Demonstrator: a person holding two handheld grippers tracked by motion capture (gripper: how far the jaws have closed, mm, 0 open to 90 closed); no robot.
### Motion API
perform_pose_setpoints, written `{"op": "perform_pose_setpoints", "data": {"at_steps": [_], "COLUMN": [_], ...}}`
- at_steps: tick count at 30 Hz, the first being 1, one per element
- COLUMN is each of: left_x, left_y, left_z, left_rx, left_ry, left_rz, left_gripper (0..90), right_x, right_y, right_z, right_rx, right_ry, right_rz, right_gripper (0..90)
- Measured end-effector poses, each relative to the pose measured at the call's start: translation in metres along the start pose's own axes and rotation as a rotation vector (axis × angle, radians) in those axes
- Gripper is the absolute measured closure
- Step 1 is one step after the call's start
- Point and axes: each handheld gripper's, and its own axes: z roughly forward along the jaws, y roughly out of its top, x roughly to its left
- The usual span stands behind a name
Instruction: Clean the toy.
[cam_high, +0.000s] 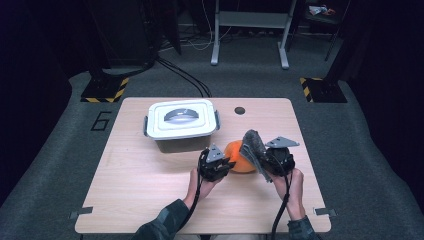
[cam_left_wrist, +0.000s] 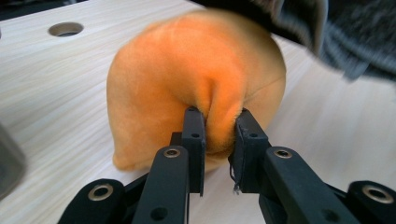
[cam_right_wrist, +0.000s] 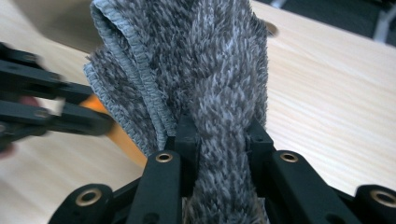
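Observation:
An orange plush cloth (cam_high: 239, 156) lies bunched on the wooden table (cam_high: 150, 185), just right of centre. My left gripper (cam_high: 227, 164) is shut on a fold of this orange cloth (cam_left_wrist: 196, 79), its jaws pinching the fabric (cam_left_wrist: 219, 130). A grey fuzzy cloth (cam_high: 254, 146) is lifted a little above the table, held by my right gripper (cam_high: 265, 159). In the right gripper view the grey cloth (cam_right_wrist: 210, 70) runs between the jaws (cam_right_wrist: 223, 140), which are shut on it. The grey cloth (cam_left_wrist: 345, 37) hangs over the orange one at the upper right of the left gripper view.
A grey lidded box (cam_high: 181, 122) with side latches stands at the table's back left of centre. A round hole (cam_high: 240, 110) sits in the tabletop near the far edge. Bare wood stretches along the left side and the front. Dark floor and stand legs lie beyond.

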Motion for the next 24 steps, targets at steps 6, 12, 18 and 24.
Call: {"op": "perform_pose_setpoints", "data": {"at_steps": [6, 12, 18, 24], "left_x": [-0.001, 0.004, 0.009, 0.007], "left_y": [-0.002, -0.007, -0.008, -0.006], "left_z": [0.0, 0.004, 0.011, 0.013], "left_rx": [0.028, 0.044, 0.038, 0.044], "left_ry": [-0.009, 0.035, 0.03, 0.061], "left_rz": [-0.004, 0.026, 0.08, 0.064], "left_gripper": [76.4, 55.2, 53.4, 69.8], "right_x": [0.027, 0.022, 0.016, 0.016], "right_y": [0.007, 0.004, 0.005, 0.008], "right_z": [0.017, 0.036, 0.041, 0.044], "right_rx": [0.057, 0.068, 0.058, 0.049], "right_ry": [-0.022, 0.007, 0.035, 0.019], "right_rz": [-0.073, -0.06, -0.051, -0.05], "right_gripper": [72.9, 73.2, 73.2, 73.1]}}
